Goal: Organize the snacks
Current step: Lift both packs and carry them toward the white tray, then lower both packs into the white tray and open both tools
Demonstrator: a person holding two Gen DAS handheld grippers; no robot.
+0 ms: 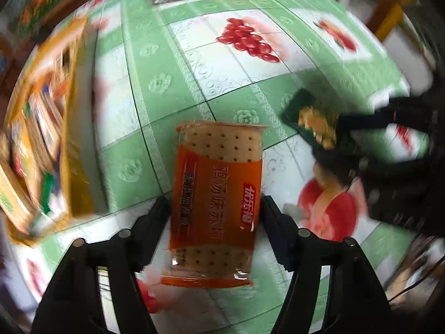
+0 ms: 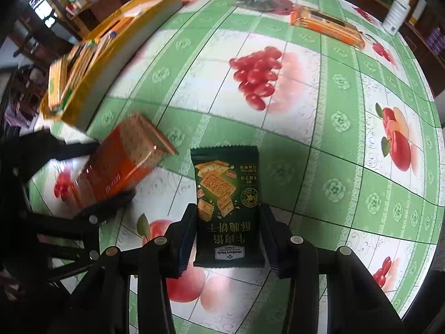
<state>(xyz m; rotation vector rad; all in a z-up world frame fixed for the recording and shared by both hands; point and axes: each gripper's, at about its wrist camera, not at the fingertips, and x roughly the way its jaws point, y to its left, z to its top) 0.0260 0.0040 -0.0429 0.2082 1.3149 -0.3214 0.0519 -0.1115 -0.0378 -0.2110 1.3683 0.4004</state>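
Left wrist view: green fruit-print worktop (image 1: 172, 64). Yellow box (image 1: 66, 128) at left edge, blurred snack packs standing inside. Left gripper (image 1: 215, 214) clamped on orange cracker pack (image 1: 217, 194), held above worktop. Right wrist view: right gripper (image 2: 226, 236) clamped on dark green biscuit packet (image 2: 227, 194). Far side: orange pack (image 2: 328, 25), dark packet (image 2: 256, 0), white bottle (image 2: 396, 14).

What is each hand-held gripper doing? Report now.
Left hand-held gripper: holding the orange cracker pack.
Right hand-held gripper: holding the dark green biscuit packet.
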